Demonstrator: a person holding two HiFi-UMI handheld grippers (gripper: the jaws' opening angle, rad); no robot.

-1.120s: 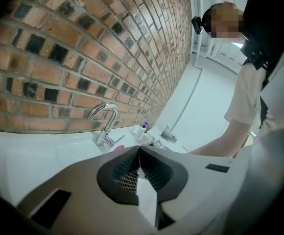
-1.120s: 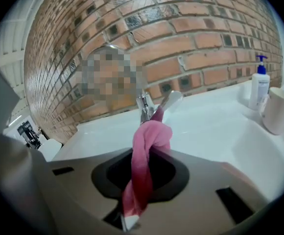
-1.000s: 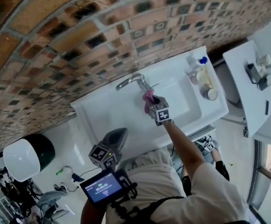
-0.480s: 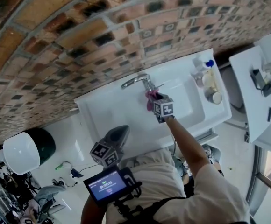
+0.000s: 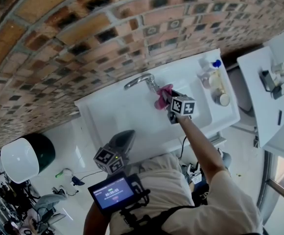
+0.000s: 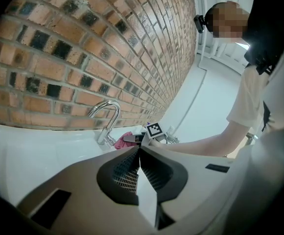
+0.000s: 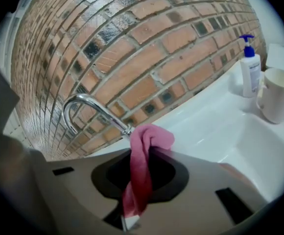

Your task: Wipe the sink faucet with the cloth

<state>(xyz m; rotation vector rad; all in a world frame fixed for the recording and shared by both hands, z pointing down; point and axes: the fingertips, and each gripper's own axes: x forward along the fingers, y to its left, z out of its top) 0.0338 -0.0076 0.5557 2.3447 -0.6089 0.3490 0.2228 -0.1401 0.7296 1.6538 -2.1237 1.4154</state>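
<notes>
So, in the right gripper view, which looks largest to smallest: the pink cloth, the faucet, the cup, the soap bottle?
1. pink cloth, though it is nearest the camera.
2. faucet.
3. cup and soap bottle: too alike to rank.

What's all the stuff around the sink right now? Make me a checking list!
Surface: white sink, no mess seen.
Job's things: chrome faucet; pink cloth at its base.
Clutter: soap bottle and white cup on the sink's right end.
Tongs: right tongs shut on the pink cloth; left tongs shut, empty, near the sink's front edge.
Cables: thin cable on the floor.
Surroundings: brick wall behind the sink.
</notes>
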